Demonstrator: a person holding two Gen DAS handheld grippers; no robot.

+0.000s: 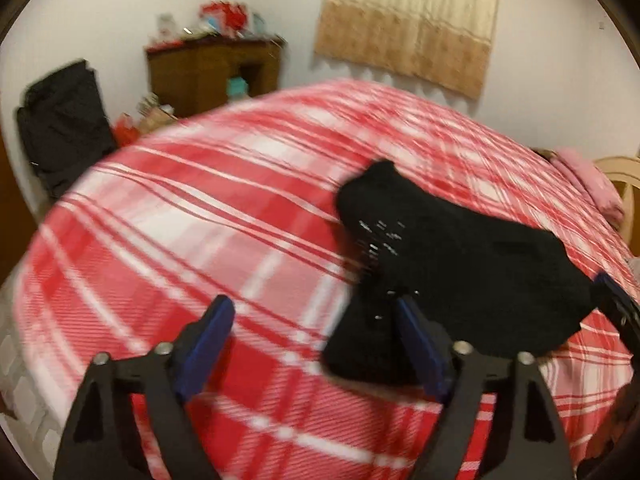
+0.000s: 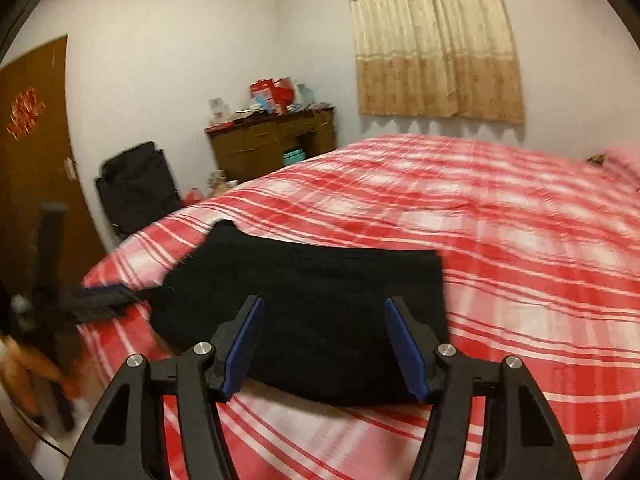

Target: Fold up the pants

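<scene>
- Claws are seen spread in both wrist views, with nothing pinched: the left claw (image 1: pixel 312 344) stands wide over the bed, and the right claw (image 2: pixel 324 344) is held apart just above the garment.
- No cloth is pressed by the blue pads (image 2: pixel 244 348) of the right claw; the dark fabric is seen behind and below them, not between them under pressure.
- In the left wrist view, the inner finger (image 1: pixel 420 352) of the left claw overlaps the near corner of the cloth, but whether it touches the cloth cannot be told through the blur.
- The pants (image 2: pixel 312 320), black and already gathered into a compact, roughly rectangular bundle, are lying flat on the red-and-white plaid bedspread (image 2: pixel 520 240), near the bed's near edge.
- A loose flap is noticed at the near left corner of the bundle in the left wrist view, so the fold is judged not quite tidy there.
- The right claw's tip is glimpsed at the bundle's right end in the left wrist view (image 1: pixel 616 304), and the left claw appears at its left end in the right wrist view (image 2: pixel 100 300).
- The step in hand is judged to be a release between folds, with the task well advanced.
- For the next move, either a last fold or a smoothing of the corner is called for: an edge would have to be pinched through all layers and carried over evenly.
- Farther out, a wooden cabinet (image 2: pixel 272 144) and a curtain (image 2: pixel 436 52) are seen against the wall.
</scene>
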